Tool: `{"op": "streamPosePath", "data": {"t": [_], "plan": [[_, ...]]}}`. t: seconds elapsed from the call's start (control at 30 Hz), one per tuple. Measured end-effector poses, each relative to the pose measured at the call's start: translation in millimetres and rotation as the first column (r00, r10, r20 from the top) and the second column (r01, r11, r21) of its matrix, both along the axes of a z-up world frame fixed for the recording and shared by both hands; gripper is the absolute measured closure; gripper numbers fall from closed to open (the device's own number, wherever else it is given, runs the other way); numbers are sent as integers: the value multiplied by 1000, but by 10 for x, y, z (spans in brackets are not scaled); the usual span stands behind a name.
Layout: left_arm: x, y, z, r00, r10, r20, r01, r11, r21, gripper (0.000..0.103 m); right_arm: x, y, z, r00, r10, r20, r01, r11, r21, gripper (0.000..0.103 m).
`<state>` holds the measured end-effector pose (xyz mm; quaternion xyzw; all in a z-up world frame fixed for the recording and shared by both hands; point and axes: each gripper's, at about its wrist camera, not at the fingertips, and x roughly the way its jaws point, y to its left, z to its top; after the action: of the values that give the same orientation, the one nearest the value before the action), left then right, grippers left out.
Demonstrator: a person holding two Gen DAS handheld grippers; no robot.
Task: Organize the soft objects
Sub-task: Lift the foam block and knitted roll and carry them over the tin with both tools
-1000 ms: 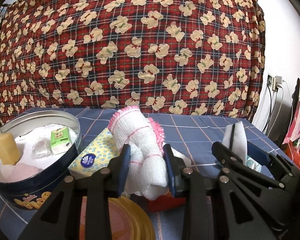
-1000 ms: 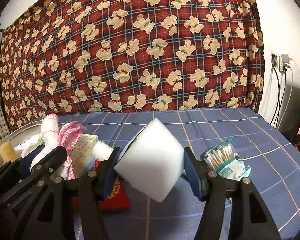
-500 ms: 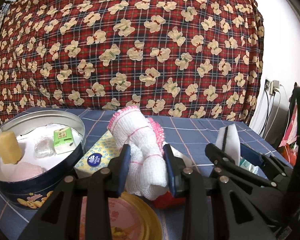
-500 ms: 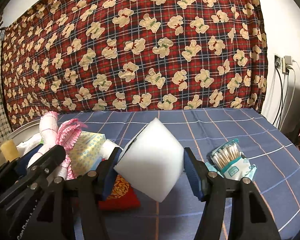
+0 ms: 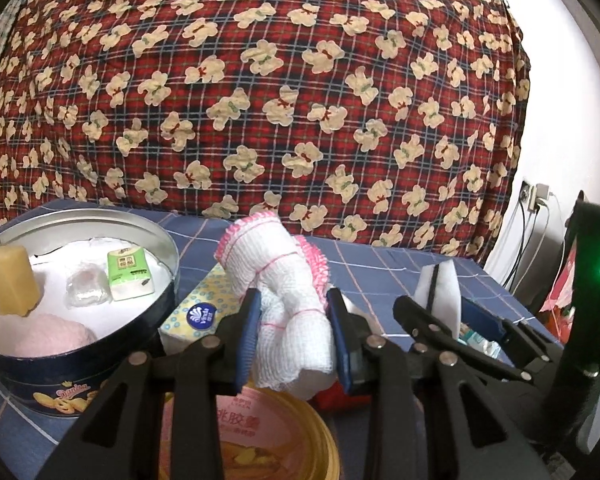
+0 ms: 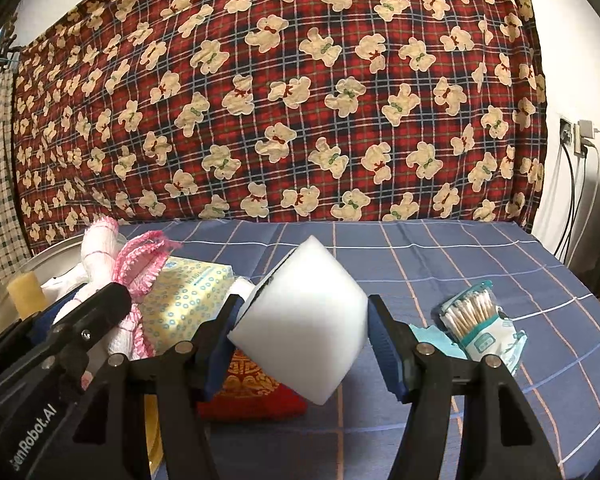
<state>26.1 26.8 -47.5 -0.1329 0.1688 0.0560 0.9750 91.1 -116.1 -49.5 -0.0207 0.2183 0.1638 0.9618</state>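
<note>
My left gripper (image 5: pixel 294 320) is shut on a rolled white cloth with pink trim (image 5: pixel 278 280), held above the table beside the round blue cookie tin (image 5: pixel 80 364). Inside the tin lie a yellow sponge (image 5: pixel 10 280), a green tissue pack (image 5: pixel 130 274), a clear packet (image 5: pixel 86 290) and a pink cloth (image 5: pixel 50 334). My right gripper (image 6: pixel 302 340) is shut on a white foam block (image 6: pixel 300 320), tilted on one corner. In the right wrist view the left gripper and its cloth (image 6: pixel 100 252) show at the left; the foam block (image 5: pixel 438 292) shows in the left wrist view.
A yellow-patterned tissue box (image 6: pixel 184 300) and a red pouch (image 6: pixel 256 396) lie on the blue checked tablecloth (image 6: pixel 460 264). A pack of cotton swabs (image 6: pixel 478 320) sits to the right. A yellow-rimmed lid (image 5: pixel 260 436) lies under the left gripper. A bear-patterned blanket (image 6: pixel 300 100) hangs behind.
The left gripper has shifted a little across the table with the cloth, so the tin sits slightly farther left and the lid shows more. The right gripper has barely moved.
</note>
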Motion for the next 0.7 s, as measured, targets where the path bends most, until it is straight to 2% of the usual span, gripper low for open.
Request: {"op": "streamPosePath", "data": {"t": [0.37,0.7], "plan": [[-141,205,195,999,-13,33,15,999,-36,71,-9,53,91,1000,6,5,-6,1000,10,39],[-131,352,201,999,-21,-26,21,1000,-20,71,20,249,176,999,52,-3,-52,999,-6,39]]}}
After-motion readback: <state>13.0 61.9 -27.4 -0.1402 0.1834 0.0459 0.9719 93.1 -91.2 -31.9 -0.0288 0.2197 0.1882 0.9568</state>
